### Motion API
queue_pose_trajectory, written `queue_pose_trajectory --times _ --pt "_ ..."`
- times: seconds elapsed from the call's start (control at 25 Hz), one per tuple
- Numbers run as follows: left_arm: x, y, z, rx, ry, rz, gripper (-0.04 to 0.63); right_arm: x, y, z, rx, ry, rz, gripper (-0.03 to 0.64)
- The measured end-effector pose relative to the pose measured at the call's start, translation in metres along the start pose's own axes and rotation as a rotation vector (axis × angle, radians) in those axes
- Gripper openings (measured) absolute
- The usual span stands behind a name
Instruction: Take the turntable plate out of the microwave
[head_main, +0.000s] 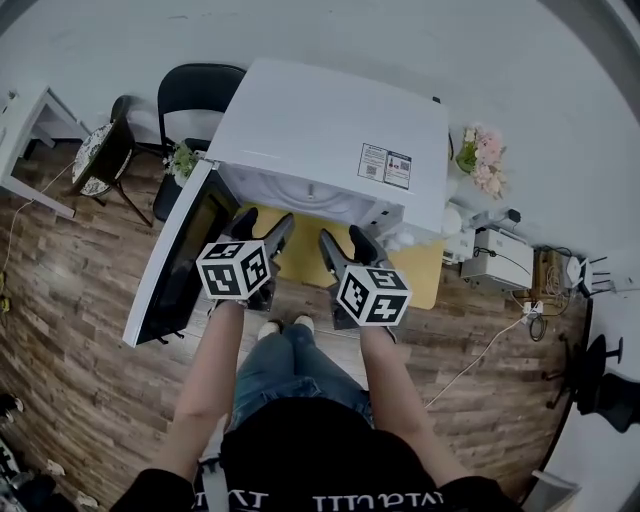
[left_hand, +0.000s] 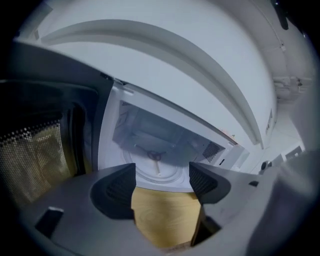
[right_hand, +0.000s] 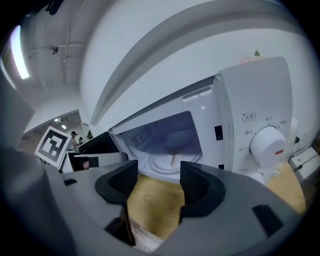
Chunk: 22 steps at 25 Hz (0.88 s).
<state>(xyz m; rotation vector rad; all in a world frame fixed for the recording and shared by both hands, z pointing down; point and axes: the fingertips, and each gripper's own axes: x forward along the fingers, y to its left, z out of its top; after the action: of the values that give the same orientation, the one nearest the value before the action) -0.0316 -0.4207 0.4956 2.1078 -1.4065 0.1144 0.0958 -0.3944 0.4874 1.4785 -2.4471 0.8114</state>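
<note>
- The microwave (head_main: 330, 130) fills the upper middle of the head view. Its door (head_main: 180, 255) is swung open toward the left of the frame, and the cavity mouth faces down-frame toward the person.
- The turntable plate (left_hand: 157, 167) is not out yet. It lies flat on the cavity floor, with the hub and spokes showing through the glass.
- The left gripper (head_main: 262, 228) is spread wide with nothing between its jaws. In the left gripper view the plate sits straight above the gap, at frame centre.
- The right gripper (head_main: 348, 243) is also wide and empty. In the right gripper view the plate (right_hand: 170, 160) shows just above the gap, a touch to the right.
- Both grippers hang side by side over the yellow wooden tabletop (head_main: 300, 262), just outside the mouth and clear of the plate. Neither looks clearly nearer.
- The plate is round, so it has no long axis to line up on, and its near rim faces both grippers.
- Each pair of jaws stands left and right of its gap while the plate lies level. To pinch the rim, a gripper would probably have to roll so one jaw goes over the glass and one under.
</note>
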Motion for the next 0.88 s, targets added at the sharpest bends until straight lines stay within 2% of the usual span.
queue_pose_trajectory --times 0.28,0.52,0.88 --pt "0.035 0.011 -0.022 -0.197 0.027 -0.077 0.328 0.01 -0.019 -0.012 0.066 -0.013 -0.069 0.256" --pt "0.062 0.026 -0.036 -0.441 0.031 -0.137 0.325 0.022 -0.027 -0.008 0.112 -0.016 -0.094 0.249" --pt "0.088 0.04 -0.042 -0.614 0.012 -0.129 0.324 0.027 -0.029 -0.007 0.11 -0.003 -0.089 0.239"
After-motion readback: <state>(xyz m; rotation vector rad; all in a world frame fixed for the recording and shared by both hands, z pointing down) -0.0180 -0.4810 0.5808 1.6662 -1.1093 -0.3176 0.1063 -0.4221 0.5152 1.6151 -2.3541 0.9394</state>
